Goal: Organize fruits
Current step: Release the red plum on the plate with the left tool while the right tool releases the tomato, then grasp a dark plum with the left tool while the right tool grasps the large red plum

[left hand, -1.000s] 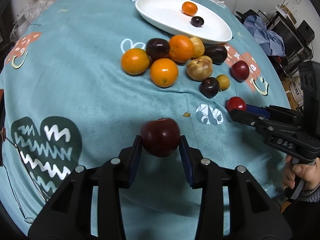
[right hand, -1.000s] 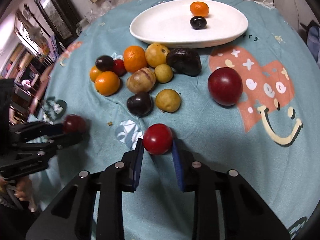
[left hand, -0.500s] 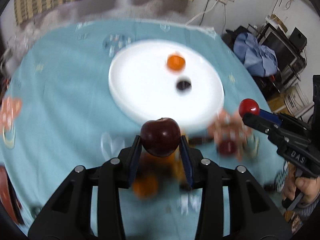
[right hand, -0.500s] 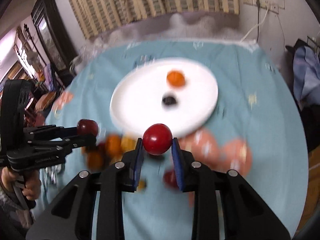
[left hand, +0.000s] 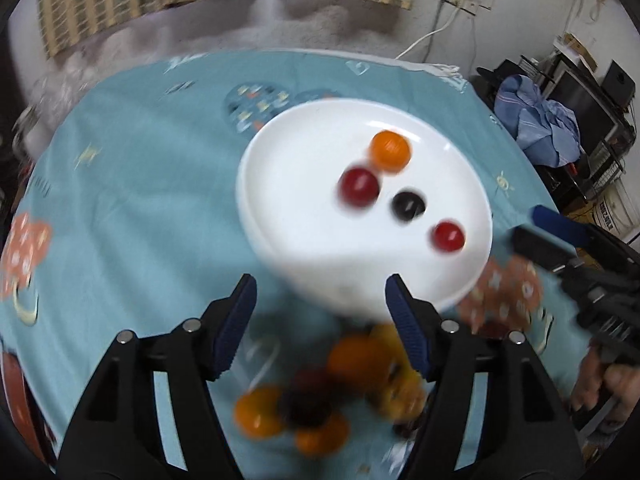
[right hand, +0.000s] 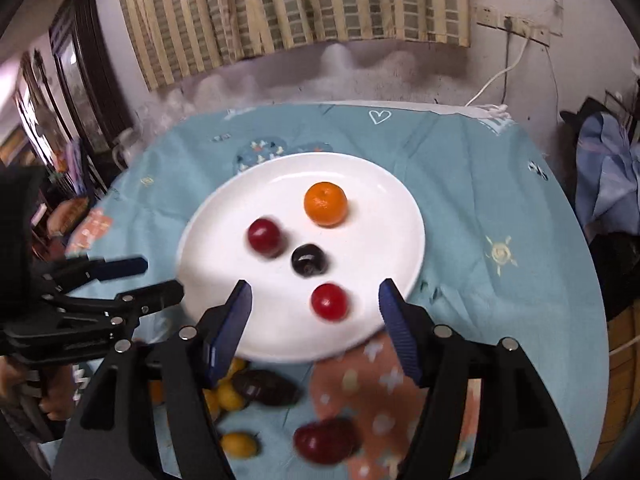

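Observation:
The white plate holds an orange, a dark plum, a blurred dark red fruit and a small red fruit. My left gripper hovers over the plate's near-left rim. Its jaws are opening and nothing is between them. My right gripper hangs above the near rim, above the small red fruit. Its jaws are opening too and touch nothing.
A pile of loose fruit lies blurred on the blue patterned cloth in front of the plate. In the right wrist view a dark oval fruit, yellow fruits and a red apple show. The person's hands grip both handles.
Both grippers carried their fruits from the cloth up over the plate and opened. The dark red fruit and the small red fruit now lie on the plate.

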Available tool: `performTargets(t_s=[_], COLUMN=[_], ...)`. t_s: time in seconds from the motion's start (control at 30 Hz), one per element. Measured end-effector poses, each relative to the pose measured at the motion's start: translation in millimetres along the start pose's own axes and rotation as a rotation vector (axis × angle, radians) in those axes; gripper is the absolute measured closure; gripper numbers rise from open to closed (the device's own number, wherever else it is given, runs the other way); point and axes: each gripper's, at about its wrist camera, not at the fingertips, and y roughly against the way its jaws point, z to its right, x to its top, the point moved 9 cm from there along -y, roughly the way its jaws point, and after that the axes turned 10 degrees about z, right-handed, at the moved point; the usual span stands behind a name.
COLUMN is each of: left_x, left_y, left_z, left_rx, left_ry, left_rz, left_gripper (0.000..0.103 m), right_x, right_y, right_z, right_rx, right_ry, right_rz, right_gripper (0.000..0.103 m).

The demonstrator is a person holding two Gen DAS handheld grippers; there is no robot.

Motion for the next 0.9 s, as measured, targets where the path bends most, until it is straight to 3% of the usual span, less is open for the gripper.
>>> performTargets(t_s=[0.27,0.43,0.63,0.9], left_x=[-96.1,-128.8,-112.9,-76.0], left_y=[59.6,70.8,65.9,41.6], left_z=[-37.2,-30.1,-18.0,-14.0], left_rx=[0.073,0.058,0.054,0.056], left_ry=[0.063,0.076,0.052,0.041], left_rz=[-0.084,-0.123,-0.091,-0.068], left_gripper=[0.034,0.034,0.034,0.034], right_x=[-82.1,-99.8,-90.9,-95.8], right_y=[70.8,91.5,106.0,102.9], right_z=[0.1,-20.9,-37.8,-29.4], right_rx=[0.011,0.042,0.047,0.023], right_ry=[-0.127,-0.093,-0.013,-0.013], right_rz=[-0.069,-0.093,-0.060,-0.085], right_gripper=[0.037,0.037,0.037,0.037])
